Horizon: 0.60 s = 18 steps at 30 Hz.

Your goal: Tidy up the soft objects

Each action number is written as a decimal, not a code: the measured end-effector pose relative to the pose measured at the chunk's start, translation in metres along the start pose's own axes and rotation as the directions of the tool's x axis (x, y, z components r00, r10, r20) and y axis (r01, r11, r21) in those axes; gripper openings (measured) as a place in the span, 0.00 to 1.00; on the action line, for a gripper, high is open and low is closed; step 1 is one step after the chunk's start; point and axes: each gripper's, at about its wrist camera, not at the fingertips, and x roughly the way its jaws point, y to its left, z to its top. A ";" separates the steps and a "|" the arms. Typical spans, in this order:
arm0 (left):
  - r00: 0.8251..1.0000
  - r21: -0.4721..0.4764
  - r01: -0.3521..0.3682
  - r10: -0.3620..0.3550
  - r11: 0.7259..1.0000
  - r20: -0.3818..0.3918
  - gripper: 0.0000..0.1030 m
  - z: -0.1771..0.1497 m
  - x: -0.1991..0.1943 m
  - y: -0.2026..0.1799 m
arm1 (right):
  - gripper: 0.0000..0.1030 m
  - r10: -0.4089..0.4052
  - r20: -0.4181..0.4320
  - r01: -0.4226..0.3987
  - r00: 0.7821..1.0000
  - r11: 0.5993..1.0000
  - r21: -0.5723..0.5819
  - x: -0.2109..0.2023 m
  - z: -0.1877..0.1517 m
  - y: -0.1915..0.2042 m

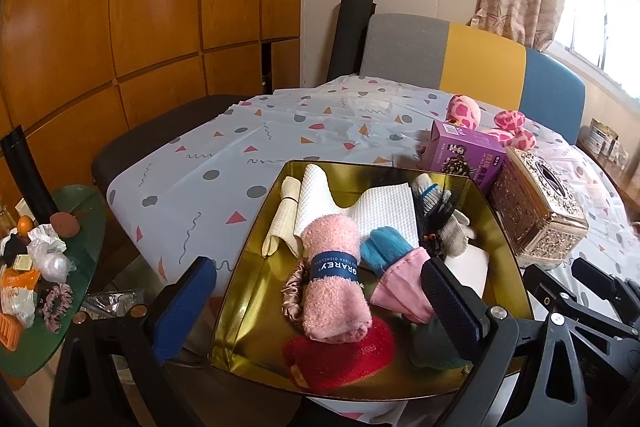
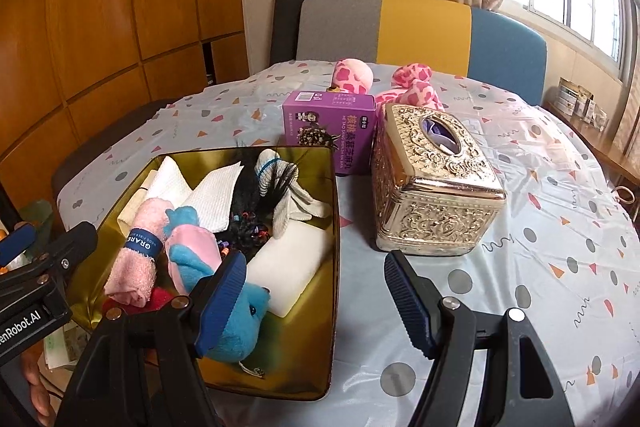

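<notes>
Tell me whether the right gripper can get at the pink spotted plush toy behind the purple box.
Probably not directly: the right gripper stands open at the near edge, and the purple box and ornate tissue box stand between it and the pink spotted plush toy. It would have to go over them.

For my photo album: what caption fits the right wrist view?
Open right gripper hovering over the gold tin of soft items, beside an ornate tissue box and pink spotted plush.

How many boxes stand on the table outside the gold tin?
2. The purple carton stands just behind the gold tin. The ornate metal tissue box is to the tin's right, beside the carton. Others may be hidden behind them.
</notes>
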 end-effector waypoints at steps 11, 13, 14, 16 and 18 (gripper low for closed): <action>1.000 0.003 0.006 -0.006 1.000 0.001 1.00 0.000 -0.002 -0.001 | 0.71 -0.001 0.001 0.001 1.000 1.000 -0.004 0.000 0.000 0.001; 1.000 0.003 0.007 -0.007 1.000 0.000 1.00 0.000 -0.002 -0.001 | 0.71 0.000 0.001 0.000 1.000 1.000 -0.003 0.000 0.000 0.001; 1.000 0.005 0.006 -0.006 1.000 0.000 1.00 0.000 -0.002 -0.002 | 0.71 -0.001 0.000 0.001 1.000 1.000 -0.004 0.000 0.000 0.000; 1.000 0.008 0.005 -0.005 1.000 0.000 1.00 0.000 -0.003 -0.003 | 0.71 -0.001 -0.001 0.001 1.000 1.000 -0.001 0.000 0.000 0.000; 1.000 0.011 0.006 -0.006 1.000 -0.003 1.00 -0.001 -0.003 -0.003 | 0.71 -0.003 -0.001 0.003 1.000 1.000 -0.001 0.000 -0.001 0.000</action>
